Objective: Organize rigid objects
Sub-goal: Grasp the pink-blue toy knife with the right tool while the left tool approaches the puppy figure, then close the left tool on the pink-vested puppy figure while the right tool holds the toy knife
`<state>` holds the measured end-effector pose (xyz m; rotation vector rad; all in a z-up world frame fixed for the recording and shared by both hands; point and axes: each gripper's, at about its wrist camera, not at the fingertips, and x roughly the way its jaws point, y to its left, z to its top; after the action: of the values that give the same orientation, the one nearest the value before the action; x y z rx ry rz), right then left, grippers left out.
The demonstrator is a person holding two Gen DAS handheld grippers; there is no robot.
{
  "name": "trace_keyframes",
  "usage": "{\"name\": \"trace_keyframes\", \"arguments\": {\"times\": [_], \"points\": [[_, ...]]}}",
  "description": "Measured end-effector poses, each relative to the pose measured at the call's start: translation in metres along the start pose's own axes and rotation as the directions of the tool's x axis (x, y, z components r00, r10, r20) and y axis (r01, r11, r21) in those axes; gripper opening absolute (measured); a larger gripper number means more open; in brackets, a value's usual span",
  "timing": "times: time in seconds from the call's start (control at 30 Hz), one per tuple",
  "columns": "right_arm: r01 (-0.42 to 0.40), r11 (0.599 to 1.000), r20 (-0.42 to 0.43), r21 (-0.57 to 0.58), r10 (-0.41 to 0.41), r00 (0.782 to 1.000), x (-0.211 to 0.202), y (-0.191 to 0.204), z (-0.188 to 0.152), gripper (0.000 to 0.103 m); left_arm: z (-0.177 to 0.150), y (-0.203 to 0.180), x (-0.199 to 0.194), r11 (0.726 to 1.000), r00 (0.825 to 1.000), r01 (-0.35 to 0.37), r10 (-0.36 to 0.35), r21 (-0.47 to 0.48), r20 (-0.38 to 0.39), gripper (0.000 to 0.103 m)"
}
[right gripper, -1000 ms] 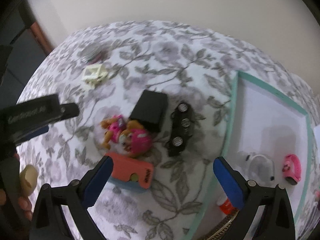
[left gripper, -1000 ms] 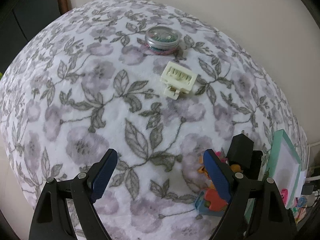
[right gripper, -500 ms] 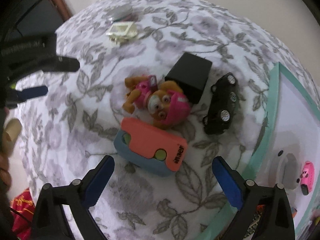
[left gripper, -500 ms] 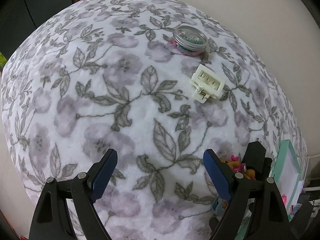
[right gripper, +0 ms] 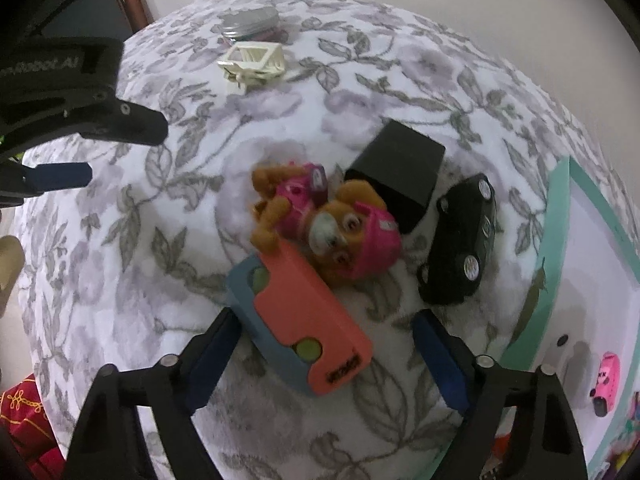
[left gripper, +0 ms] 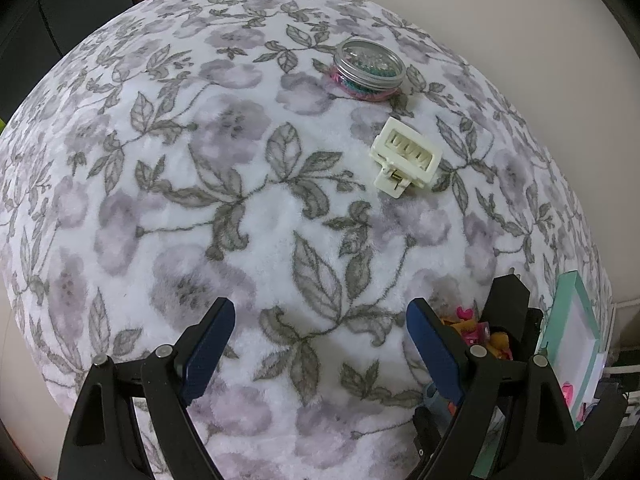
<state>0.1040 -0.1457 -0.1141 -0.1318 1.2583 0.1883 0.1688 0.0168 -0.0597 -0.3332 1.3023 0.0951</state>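
My right gripper [right gripper: 326, 344] hangs low over an orange-and-blue case [right gripper: 304, 320] lying on the floral blanket [right gripper: 120, 280]. Its jaws are closing with the case between them, and the blue pads [right gripper: 440, 360] are not pressing on it. Just beyond the case lie a pink toy pup [right gripper: 328, 224], a black box [right gripper: 396, 172] and a black toy car [right gripper: 460, 240]. My left gripper [left gripper: 320, 332] stands open over bare blanket with nothing between its fingers. A cream hair clip [left gripper: 406, 160] and a round tin [left gripper: 368, 66] lie farther off.
A teal-rimmed white tray [right gripper: 556, 240] at the right holds a pink toy car [right gripper: 606, 376] and other small items. The left gripper [right gripper: 124, 152] shows at the left of the right wrist view. A pale wall runs behind the blanket.
The right gripper has dropped closer to the toys and rolled, so the orange case now lies between its fingers, which have narrowed. The left gripper has hardly moved.
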Motion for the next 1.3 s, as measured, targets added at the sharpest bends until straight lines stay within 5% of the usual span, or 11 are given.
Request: {"name": "trace_keyframes", "arguments": {"times": [0.27, 0.67, 1.3], "points": [[-0.014, 1.000, 0.015, -0.027, 0.014, 1.000, -0.010, 0.018, -0.001, 0.057, -0.002, -0.016, 0.004, 0.998, 0.999, 0.029, -0.028, 0.063, -0.018, 0.088], [-0.057, 0.997, -0.006, 0.048, 0.057, 0.998, -0.020, -0.005, -0.019, 0.050, -0.011, -0.056, 0.010, 0.971, 0.990, 0.130, -0.118, 0.200, -0.072, 0.088], [-0.147, 0.966, 0.010, 0.214, 0.148, 0.989, -0.022, -0.069, -0.034, 0.050, -0.034, -0.107, 0.027, 0.912, 0.985, 0.169, -0.143, 0.375, -0.096, 0.084]]}}
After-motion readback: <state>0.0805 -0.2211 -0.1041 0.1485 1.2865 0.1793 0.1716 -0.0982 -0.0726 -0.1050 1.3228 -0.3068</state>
